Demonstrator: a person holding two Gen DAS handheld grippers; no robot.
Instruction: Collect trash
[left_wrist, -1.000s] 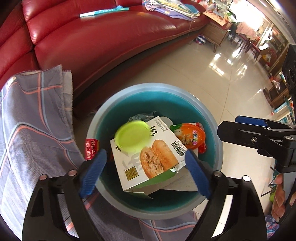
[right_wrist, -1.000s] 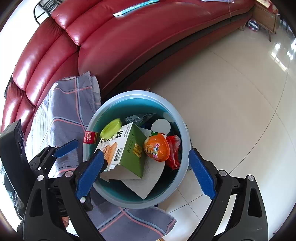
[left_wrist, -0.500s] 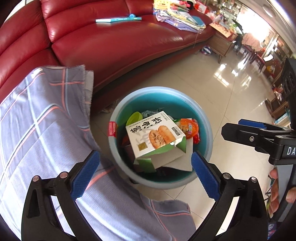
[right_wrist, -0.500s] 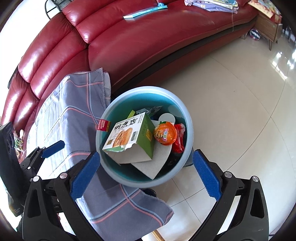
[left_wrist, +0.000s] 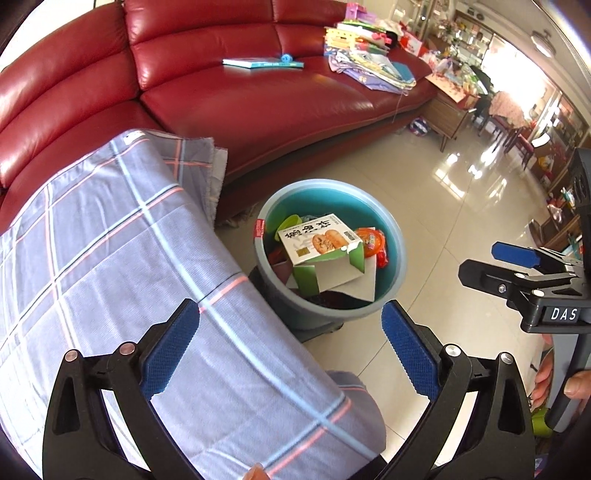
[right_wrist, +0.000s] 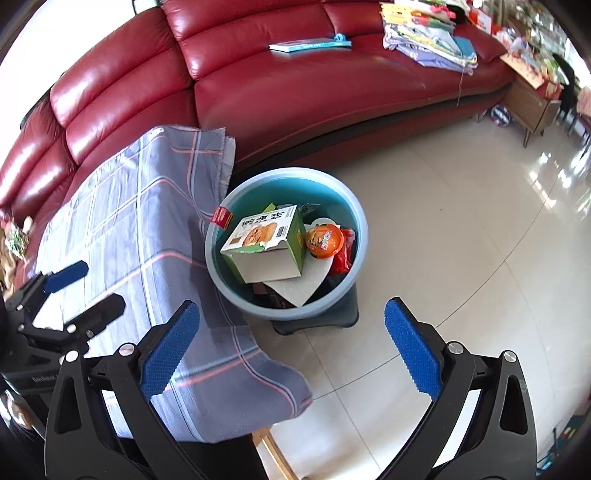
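A blue-grey trash bin (left_wrist: 397, 236) (right_wrist: 354, 214) stands on the tiled floor beside a cloth-covered table. It holds a white-and-green food box (left_wrist: 319, 242) (right_wrist: 269, 240), an orange snack packet (left_wrist: 371, 240) (right_wrist: 325, 240), a lime-green lid (left_wrist: 290, 223) and white paper. My left gripper (left_wrist: 290, 347) is open and empty, well above and short of the bin, partly over the cloth. My right gripper (right_wrist: 291, 349) is open and empty, above the floor in front of the bin. Each gripper shows in the other's view: the right (left_wrist: 517, 266), the left (right_wrist: 70, 291).
A grey plaid cloth (left_wrist: 110, 258) (right_wrist: 147, 240) covers the table left of the bin. A red leather sofa (left_wrist: 258, 96) (right_wrist: 314, 85) runs behind, with a book (left_wrist: 262, 63) and a pile of papers (left_wrist: 369, 55). Glossy tiled floor (right_wrist: 461, 240) lies to the right.
Both grippers have pulled up and back from the bin, which now looks smaller and farther. The green lid has dropped into the bin beside the box.
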